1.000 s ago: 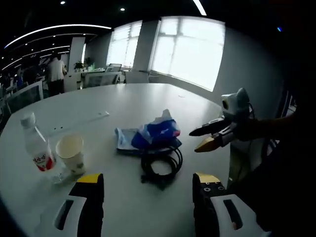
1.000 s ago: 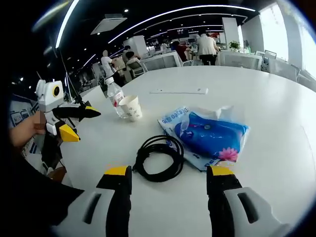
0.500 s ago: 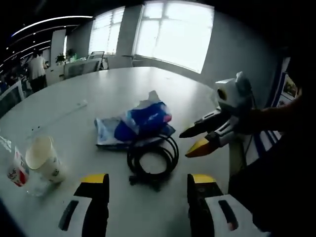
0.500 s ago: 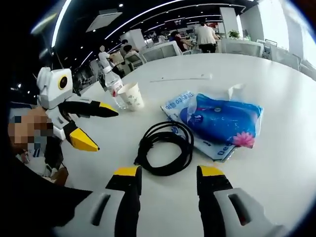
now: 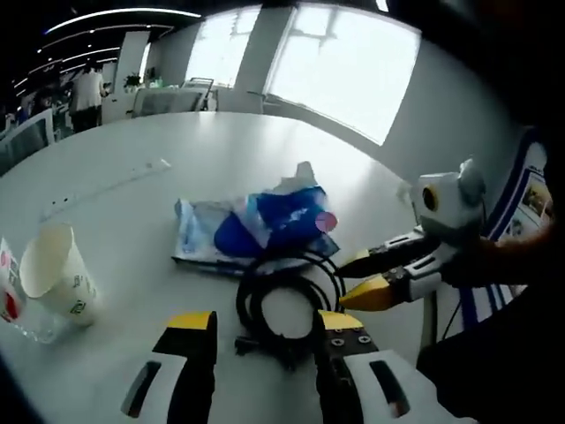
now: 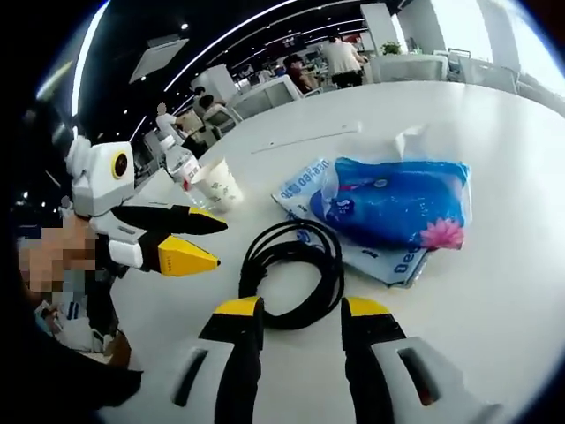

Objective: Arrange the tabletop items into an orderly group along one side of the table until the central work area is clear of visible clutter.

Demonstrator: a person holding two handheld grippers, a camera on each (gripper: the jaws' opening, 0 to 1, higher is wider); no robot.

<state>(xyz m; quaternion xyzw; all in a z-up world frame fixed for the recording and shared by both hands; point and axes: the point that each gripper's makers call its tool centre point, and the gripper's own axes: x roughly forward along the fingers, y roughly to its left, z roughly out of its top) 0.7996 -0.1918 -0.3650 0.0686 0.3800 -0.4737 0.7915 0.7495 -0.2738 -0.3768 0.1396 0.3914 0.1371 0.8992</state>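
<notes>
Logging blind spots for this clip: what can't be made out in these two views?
- Bottle: cut off by the left gripper view's edge; small and label unreadable in the right gripper view.
- Black cable coil: its near end is hidden behind the left gripper jaws.
- Flat pack under the blue tissue pack: mostly covered, print partly readable.
- Paper cup: contents can't be seen.

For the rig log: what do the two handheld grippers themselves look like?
Both match. The left gripper and right gripper each have two white jaws with dark slots, black inner faces and yellow tips. Seen from the side, the jaws are pointed like a beak on a white body.
</notes>
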